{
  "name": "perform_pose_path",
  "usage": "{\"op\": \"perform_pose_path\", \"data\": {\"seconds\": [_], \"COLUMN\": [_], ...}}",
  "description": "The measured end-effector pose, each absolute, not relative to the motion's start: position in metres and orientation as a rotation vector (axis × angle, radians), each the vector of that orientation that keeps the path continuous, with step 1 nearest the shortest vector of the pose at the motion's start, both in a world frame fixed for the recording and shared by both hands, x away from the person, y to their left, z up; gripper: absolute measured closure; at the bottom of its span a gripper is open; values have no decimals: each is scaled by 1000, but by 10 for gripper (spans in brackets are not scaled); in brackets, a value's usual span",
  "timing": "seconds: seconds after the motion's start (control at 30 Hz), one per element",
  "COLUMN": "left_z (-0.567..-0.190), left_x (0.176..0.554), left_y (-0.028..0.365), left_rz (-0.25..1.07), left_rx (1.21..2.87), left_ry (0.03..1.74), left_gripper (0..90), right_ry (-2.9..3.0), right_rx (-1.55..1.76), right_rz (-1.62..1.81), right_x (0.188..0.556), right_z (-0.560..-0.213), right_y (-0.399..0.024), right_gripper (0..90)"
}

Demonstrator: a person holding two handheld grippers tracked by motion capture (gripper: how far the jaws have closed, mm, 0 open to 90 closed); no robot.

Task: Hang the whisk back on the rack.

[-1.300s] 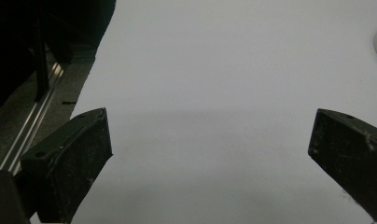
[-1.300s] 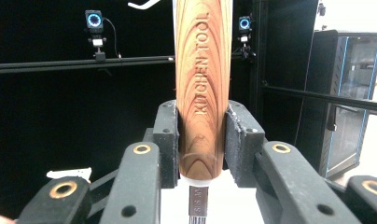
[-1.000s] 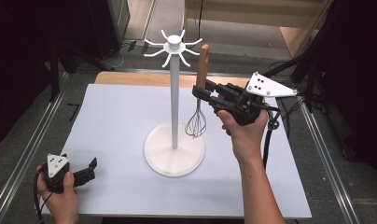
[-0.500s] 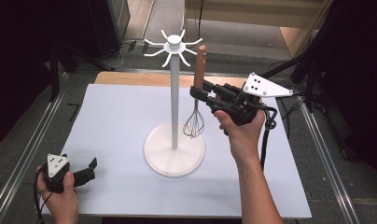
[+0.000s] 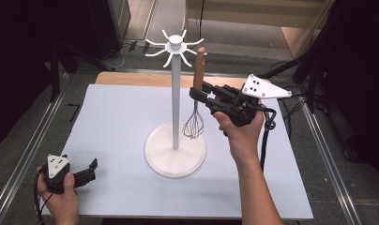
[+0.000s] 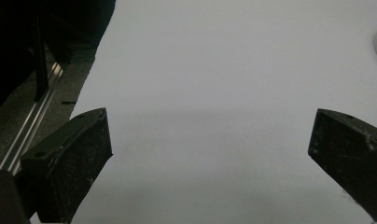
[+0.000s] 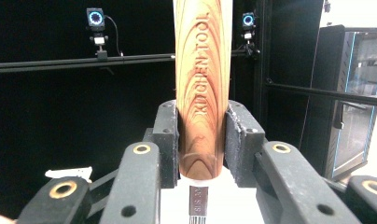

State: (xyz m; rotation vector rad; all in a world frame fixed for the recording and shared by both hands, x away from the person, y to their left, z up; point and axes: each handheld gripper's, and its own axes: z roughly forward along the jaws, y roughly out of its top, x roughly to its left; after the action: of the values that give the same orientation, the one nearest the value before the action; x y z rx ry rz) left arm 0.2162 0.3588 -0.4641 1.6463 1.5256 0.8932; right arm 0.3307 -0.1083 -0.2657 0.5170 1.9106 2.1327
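A whisk [image 5: 194, 119] with a wooden handle [image 5: 199, 68] hangs upright in the air just right of a white hook stand's pole [image 5: 176, 93]. My right gripper [image 5: 198, 92] is shut on the lower end of that handle, wire head pointing down above the stand's round base [image 5: 174, 161]. In the right gripper view the jaws clamp the wooden handle [image 7: 203, 88], which is marked KITCHEN TOOL. The stand's hook crown [image 5: 174, 46] is bare. My left gripper [image 5: 90, 168] rests at the near left corner of the table, held in a hand, and is open with nothing between its fingertips [image 6: 79, 158].
A white sheet [image 5: 117, 122] covers the table, with a wooden edge [image 5: 131, 77] at the back. Metal rails [image 5: 33, 150] run along both sides. Dark equipment and cables stand behind and to the right.
My right gripper has carried the whisk a little left and nearer the stand's pole. The left gripper has stayed in place.
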Motion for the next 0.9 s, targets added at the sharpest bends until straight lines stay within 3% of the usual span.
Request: {"op": "perform_pose_path", "data": {"seconds": [0.27,0.43,0.7,0.9], "left_z": [-464,-464,-464,-464], "left_x": [216,216,216,216], "left_y": [359,359,358,358], "left_rz": [894,895,896,897], "left_rx": [1646,1647,1653,1652], "left_ry": [1526,1525,1526,1526], "left_gripper": [3,3,3,3], "right_ry": [1913,1925,1916,1881], "right_rx": [519,596,725,833], "right_rz": [2142,2044,1878,1769], "right_x": [330,324,318,315], "right_z": [-267,-266,-274,-285], "right_y": [-109,-111,-116,-124], "right_gripper": [687,394,140,4]}}
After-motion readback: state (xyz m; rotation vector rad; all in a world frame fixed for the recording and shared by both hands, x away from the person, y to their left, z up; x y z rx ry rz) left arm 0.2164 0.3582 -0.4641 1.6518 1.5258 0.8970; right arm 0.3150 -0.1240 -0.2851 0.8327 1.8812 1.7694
